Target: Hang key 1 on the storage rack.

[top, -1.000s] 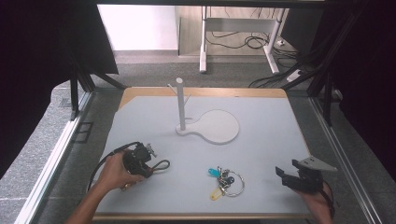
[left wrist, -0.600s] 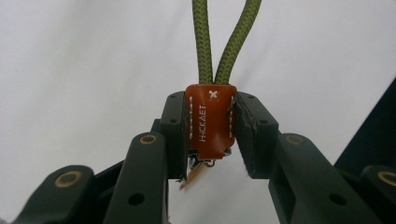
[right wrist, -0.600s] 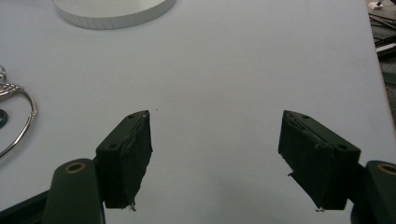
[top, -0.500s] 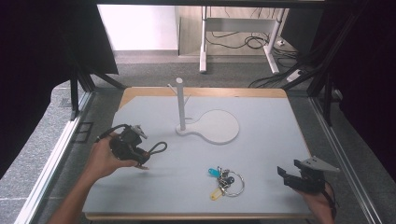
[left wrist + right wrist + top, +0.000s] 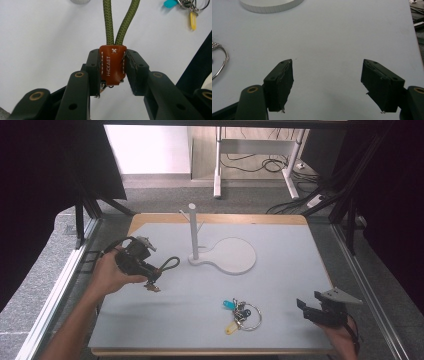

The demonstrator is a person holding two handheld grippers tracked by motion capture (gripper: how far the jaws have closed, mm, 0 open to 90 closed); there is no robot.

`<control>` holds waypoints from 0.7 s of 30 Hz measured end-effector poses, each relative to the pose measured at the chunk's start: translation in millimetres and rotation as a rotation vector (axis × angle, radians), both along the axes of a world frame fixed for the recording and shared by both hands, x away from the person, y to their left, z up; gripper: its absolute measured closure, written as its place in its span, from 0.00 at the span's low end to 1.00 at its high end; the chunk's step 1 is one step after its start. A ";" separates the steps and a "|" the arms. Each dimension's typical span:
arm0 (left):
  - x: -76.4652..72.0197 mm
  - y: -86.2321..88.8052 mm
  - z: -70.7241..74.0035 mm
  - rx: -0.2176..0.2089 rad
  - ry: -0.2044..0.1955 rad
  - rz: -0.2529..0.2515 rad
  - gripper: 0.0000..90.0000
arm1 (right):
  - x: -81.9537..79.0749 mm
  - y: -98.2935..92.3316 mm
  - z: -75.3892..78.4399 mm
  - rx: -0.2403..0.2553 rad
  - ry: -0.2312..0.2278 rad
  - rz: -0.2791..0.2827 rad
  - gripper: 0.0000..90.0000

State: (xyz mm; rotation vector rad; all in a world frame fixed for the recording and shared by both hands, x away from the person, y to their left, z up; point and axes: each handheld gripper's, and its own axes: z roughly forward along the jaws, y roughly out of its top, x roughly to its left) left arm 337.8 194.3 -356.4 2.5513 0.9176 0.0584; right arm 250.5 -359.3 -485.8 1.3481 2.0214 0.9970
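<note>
My left gripper (image 5: 112, 71) is shut on the brown leather tab (image 5: 112, 63) of a keychain, whose olive-green rope loop (image 5: 117, 22) runs up and away from the jaws. In the high view a hand holds that left gripper (image 5: 149, 279) above the mat's left side, with the rope loop (image 5: 170, 263) curling out to its right. A bunch of keys (image 5: 241, 314) with blue and yellow tags lies flat near the front middle. My right gripper (image 5: 307, 309) hovers at the front right corner, open, with nothing between its jaws (image 5: 328, 85).
A white stand rises at the mat's centre back, with an upright post (image 5: 193, 232), small side pegs and a round base (image 5: 232, 256). The base's edge (image 5: 272, 5) is far ahead of my right gripper. The pale mat (image 5: 290, 265) ends at a wooden border.
My left gripper has moved left and farther from the front edge, carrying the rope keychain with it. The right gripper has hardly moved. The bunch of keys has stayed put.
</note>
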 end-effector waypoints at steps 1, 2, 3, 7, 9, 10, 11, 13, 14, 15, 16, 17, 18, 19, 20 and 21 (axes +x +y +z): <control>1.6 -0.2 1.4 0.001 -0.002 0.000 0.74 | -0.1 0.0 0.3 0.001 -0.001 0.000 0.29; 3.2 -0.4 3.0 0.005 -0.002 -0.001 0.74 | -0.1 0.0 0.3 0.004 -0.002 -0.002 0.29; 4.5 -0.7 4.1 0.005 -0.001 0.005 0.74 | -0.1 -0.2 0.2 0.003 -0.002 -0.003 0.29; 10.5 -0.8 10.1 0.003 -0.004 0.016 0.74 | 0.1 -1.3 0.0 0.001 0.002 -0.003 0.29; 13.4 -1.1 13.2 -0.003 -0.008 0.022 0.74 | 0.1 -1.4 0.1 0.004 0.002 -0.005 0.30; 14.9 -1.4 14.9 -0.003 -0.009 0.023 0.74 | 0.1 -1.4 0.0 0.004 0.003 -0.006 0.30; 16.4 -1.6 16.5 -0.005 -0.011 0.023 0.74 | 0.2 -1.3 -0.2 0.003 0.002 -0.006 0.30; 18.9 -2.3 19.7 -0.007 -0.014 0.027 0.74 | 0.3 -0.9 -0.7 0.003 0.001 -0.007 0.30; 20.3 -2.3 21.4 -0.010 -0.016 0.027 0.74 | 0.3 -0.9 -0.9 0.002 0.001 -0.007 0.30; 21.3 -2.3 23.5 -0.007 -0.021 0.029 0.74 | 0.3 -0.9 -0.9 0.002 0.001 -0.007 0.30; 23.1 -2.7 27.1 -0.014 -0.027 0.031 0.74 | -0.5 -0.5 -0.1 -0.005 -0.012 -0.009 0.31; 23.1 -2.7 27.1 -0.014 -0.027 0.031 0.74 | -0.5 -0.5 -0.1 -0.005 -0.012 -0.009 0.31; 23.4 -3.7 28.4 -0.024 -0.029 0.039 0.74 | -0.8 -0.4 0.5 -0.003 -0.018 -0.008 0.32; 24.2 -4.1 29.9 -0.023 -0.032 0.040 0.74 | -1.0 -0.2 1.1 0.000 -0.021 -0.008 0.32; 25.3 -4.2 31.2 -0.023 -0.033 0.040 0.74 | -1.2 0.1 1.5 0.002 -0.025 -0.010 0.32; 26.2 -4.4 32.2 -0.026 -0.032 0.042 0.74 | -1.3 0.1 1.8 -0.001 -0.025 -0.009 0.32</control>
